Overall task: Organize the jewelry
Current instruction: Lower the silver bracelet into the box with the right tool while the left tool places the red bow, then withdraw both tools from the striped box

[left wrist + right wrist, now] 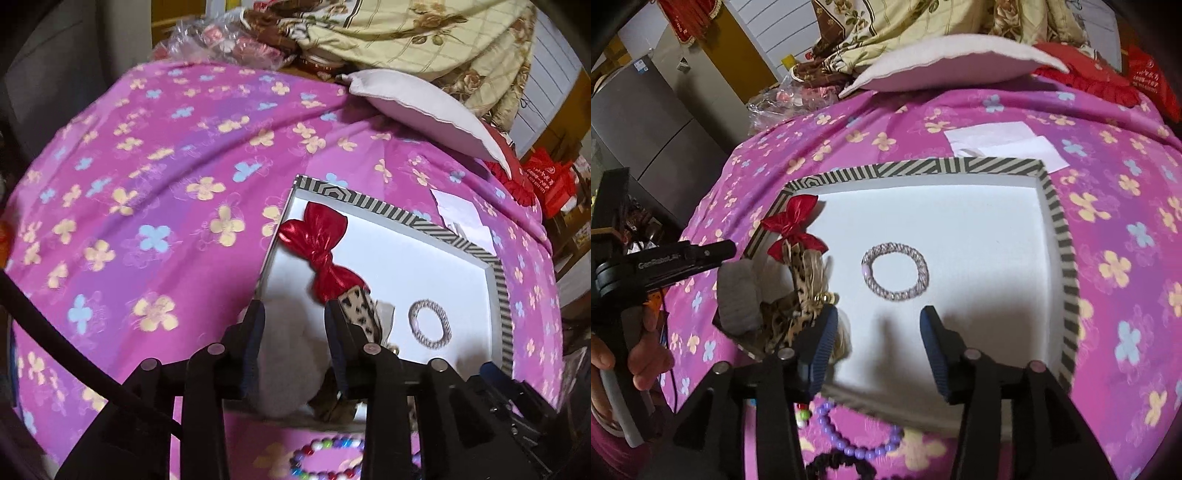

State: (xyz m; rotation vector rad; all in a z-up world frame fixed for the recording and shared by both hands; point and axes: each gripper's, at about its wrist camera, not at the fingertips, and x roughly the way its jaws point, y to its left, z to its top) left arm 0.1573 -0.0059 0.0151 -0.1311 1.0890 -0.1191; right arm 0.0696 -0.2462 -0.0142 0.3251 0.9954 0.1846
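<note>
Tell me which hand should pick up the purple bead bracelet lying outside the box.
Right, probably. The purple bead bracelet lies on the pink cloth just below the right gripper, whose fingers are open with nothing between them. The left gripper hangs over the fuzzy grey scrunchie inside the striped box.

My right gripper (879, 347) has black arms with round silver screws and blue ribbed pads (823, 350). My left gripper (293, 343) looks the same, with a black cable (74, 354) on its left. Its black handle says "GenRobot".
</note>
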